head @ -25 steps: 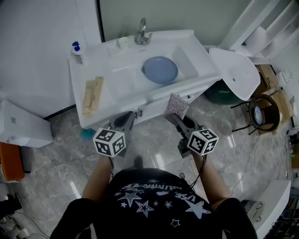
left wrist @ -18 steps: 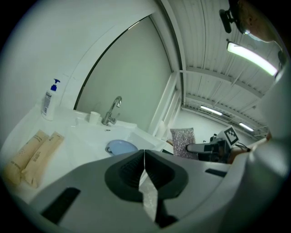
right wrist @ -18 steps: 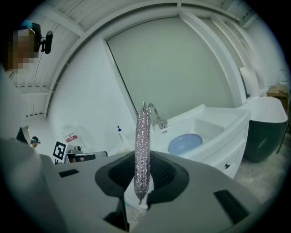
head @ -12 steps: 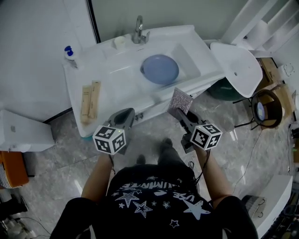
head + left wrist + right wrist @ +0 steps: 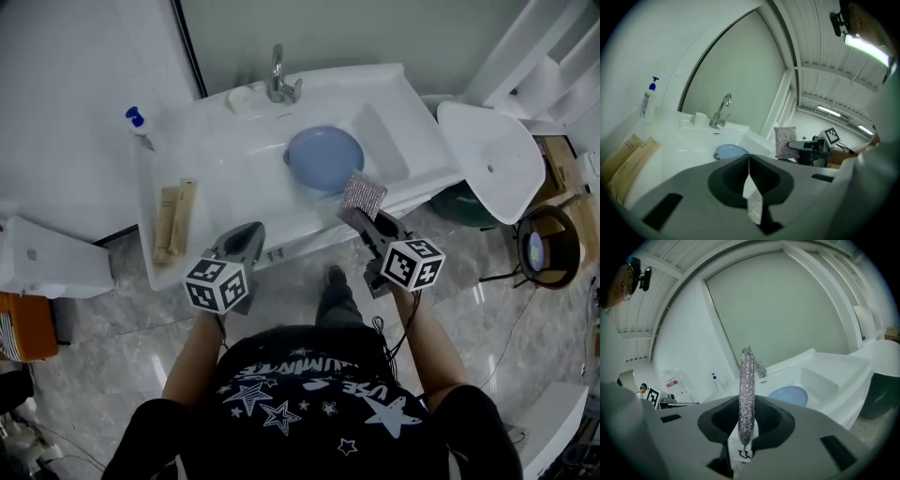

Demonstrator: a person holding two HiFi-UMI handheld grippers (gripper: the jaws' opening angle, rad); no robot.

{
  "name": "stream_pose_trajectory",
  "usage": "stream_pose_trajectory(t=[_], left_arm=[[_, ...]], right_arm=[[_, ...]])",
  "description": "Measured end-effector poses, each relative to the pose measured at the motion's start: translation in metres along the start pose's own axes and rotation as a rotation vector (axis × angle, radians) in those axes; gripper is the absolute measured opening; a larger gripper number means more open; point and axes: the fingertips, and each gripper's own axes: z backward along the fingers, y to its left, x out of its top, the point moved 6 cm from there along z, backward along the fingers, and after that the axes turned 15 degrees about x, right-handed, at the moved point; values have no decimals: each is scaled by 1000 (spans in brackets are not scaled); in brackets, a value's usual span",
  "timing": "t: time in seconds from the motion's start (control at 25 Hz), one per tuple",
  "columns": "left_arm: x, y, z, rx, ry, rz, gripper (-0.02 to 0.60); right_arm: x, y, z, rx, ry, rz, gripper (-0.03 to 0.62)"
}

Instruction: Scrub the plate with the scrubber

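Your left gripper (image 5: 247, 234) is clenched shut w/ nothing in it: in the left gripper view the two jaws meet in a thin line. It hangs over the near edge of the white worktop (image 5: 211, 178), left of centre, pointing far and a bit down. Your right gripper (image 5: 357, 217) is grasping the scrubber (image 5: 363, 196), a silvery mesh pad. In the right gripper view the pad stands on edge between the pads, pinched at its lower part, the rest sticking up past the jaws. In the head view it sits over the near rim of the sink (image 5: 394, 141), apart from everything below it.

The plate (image 5: 324, 158) is pale blue and lies in the sink basin, just on the far-left side of the scrubber, not touching it. Neither gripper touches the plate. The tap (image 5: 277, 75) stands at the far edge, behind the plate, w/ a small white cup (image 5: 242, 97) just left of it. A soap bottle (image 5: 139, 125) w/ a blue pump is at the far-left corner of the worktop. Two tan packets (image 5: 173, 220) lie side by side on the left part, near the front edge, left of your left gripper. You stand on a grey marbled floor (image 5: 112, 328), both arms stretched toward the sink
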Motion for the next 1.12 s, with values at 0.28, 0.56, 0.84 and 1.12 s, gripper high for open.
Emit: stream_pose_trajectory(t=[0.28, 0.56, 0.84, 1.12], left_arm=[[34, -20, -39, 120, -52, 11, 17], [50, -31, -70, 243, -74, 36, 17], [55, -38, -118, 321, -39, 23, 17], [48, -41, -167, 425, 27, 12, 18]], right_arm=[[43, -65, -16, 92, 52, 21, 83], [77, -122, -49, 146, 136, 85, 83], [82, -165, -70, 221, 234, 83, 83], [83, -214, -89, 250, 315, 85, 83]])
